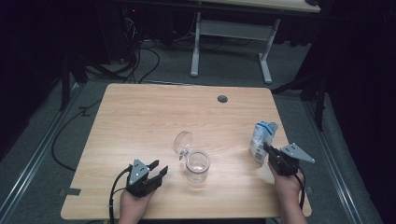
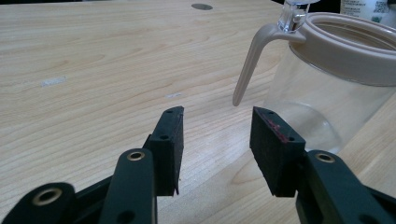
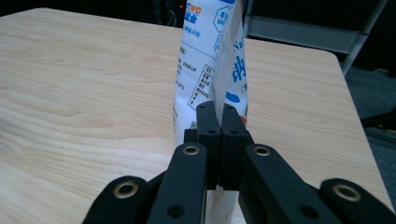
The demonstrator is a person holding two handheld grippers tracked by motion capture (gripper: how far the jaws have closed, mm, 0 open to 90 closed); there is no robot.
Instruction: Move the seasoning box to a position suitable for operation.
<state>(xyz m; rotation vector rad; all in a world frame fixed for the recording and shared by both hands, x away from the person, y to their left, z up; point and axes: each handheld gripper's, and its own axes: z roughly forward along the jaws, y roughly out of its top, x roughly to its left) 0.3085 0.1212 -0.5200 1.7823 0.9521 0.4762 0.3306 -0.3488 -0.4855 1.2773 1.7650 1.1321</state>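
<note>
A clear glass jar (image 1: pixel 197 165) with a beige rim stands near the table's front middle, its round lid (image 1: pixel 183 142) flipped up on the hinge. My left gripper (image 1: pixel 159 169) rests open just left of it. In the left gripper view the pads (image 2: pixel 217 128) are apart with bare wood between them, and the jar (image 2: pixel 327 93) with its beige latch (image 2: pixel 250 60) stands to the right. A white and blue bag (image 1: pixel 262 137) stands upright at the right edge. My right gripper (image 1: pixel 267 148) is shut on the bag (image 3: pixel 205 51), with its jaws (image 3: pixel 217 109) pinching a fold low down.
The wooden table (image 1: pixel 140 116) has a grey cable hole (image 1: pixel 222 99) near its far edge. Beyond it a white desk frame (image 1: pixel 233 30) stands on the floor, with cables (image 1: pixel 140 56) beside it. The bag sits close to the table's right edge.
</note>
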